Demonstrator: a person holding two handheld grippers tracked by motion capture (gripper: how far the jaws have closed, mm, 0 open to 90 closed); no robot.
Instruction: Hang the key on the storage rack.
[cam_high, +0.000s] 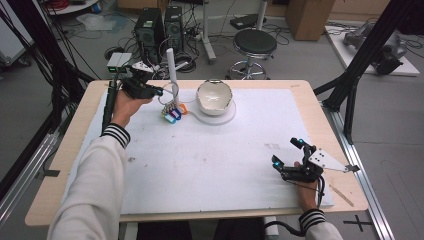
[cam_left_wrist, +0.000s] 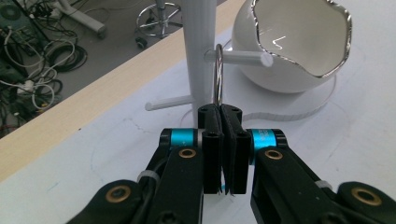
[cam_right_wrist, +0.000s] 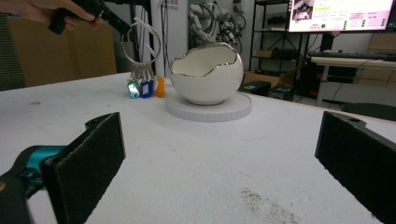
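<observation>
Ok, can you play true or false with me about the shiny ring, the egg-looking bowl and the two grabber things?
1. The left gripper has its jaws shut on the key ring. True.
2. The key ring hangs over a peg of the white stand. True.
3. The right gripper is holding the bowl. False: its jaws are open, holding nothing, well short of the bowl.
4. The bowl lies tipped over on the bare table. False: it sits upright on a round white base.
5. Coloured tags dangle from the ring. True.
</observation>
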